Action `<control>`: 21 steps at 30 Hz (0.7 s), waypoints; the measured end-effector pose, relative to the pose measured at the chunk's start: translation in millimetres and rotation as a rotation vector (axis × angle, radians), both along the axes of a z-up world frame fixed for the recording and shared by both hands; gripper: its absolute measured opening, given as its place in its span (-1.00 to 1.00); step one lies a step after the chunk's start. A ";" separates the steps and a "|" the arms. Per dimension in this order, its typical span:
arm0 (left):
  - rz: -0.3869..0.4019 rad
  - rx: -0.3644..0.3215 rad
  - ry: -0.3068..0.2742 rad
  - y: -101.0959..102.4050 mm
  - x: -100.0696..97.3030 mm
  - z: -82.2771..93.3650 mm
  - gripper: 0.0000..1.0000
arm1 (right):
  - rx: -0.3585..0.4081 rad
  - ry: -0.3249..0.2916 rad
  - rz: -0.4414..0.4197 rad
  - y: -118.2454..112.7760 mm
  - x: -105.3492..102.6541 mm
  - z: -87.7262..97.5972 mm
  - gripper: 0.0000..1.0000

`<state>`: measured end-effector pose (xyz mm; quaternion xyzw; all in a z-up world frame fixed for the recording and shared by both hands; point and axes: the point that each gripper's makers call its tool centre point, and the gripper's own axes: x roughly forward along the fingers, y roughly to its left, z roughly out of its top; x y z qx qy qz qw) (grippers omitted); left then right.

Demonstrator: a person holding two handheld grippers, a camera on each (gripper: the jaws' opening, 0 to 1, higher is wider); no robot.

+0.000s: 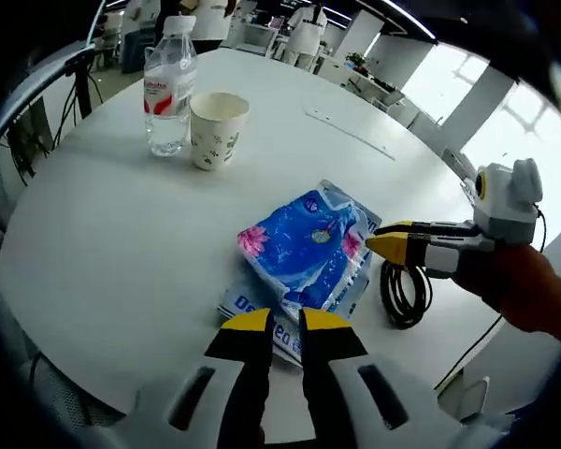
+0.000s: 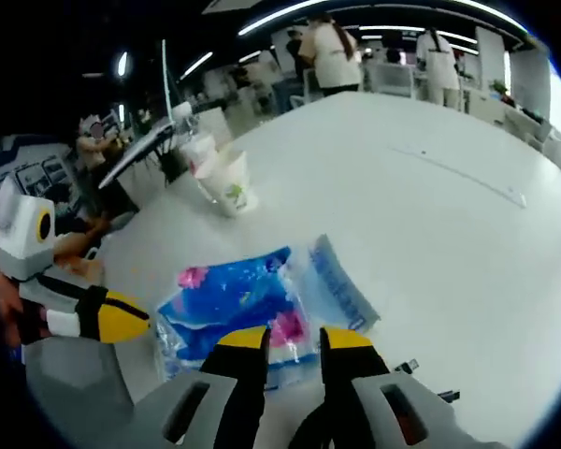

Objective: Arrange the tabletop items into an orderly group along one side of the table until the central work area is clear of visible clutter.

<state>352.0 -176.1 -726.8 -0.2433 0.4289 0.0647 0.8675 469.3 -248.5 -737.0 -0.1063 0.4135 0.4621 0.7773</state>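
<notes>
A blue tissue packet lies near the table's front, on top of a paler second packet. My left gripper hovers at the lower packet's near edge, its jaws almost together with nothing held. My right gripper comes in from the right, slightly open. The blue packet's edge lies between its tips, and I cannot tell if it is pinched. A water bottle and a paper cup stand side by side at the far left.
A coiled black cable lies by the table's right edge, just beyond the packets. The round white table has bare surface between the cup and the packets. People and desks are behind the far edge.
</notes>
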 end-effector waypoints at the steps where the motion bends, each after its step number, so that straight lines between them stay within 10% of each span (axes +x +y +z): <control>1: 0.003 -0.003 0.004 -0.5 -0.1 -1.3 -0.83 | -0.008 -0.002 0.004 0.2 1.2 -1.7 -0.61; 21: -0.024 0.028 0.041 -4.7 7.7 -19.5 -0.89 | 0.014 0.062 -0.073 -1.5 1.5 -8.9 -0.96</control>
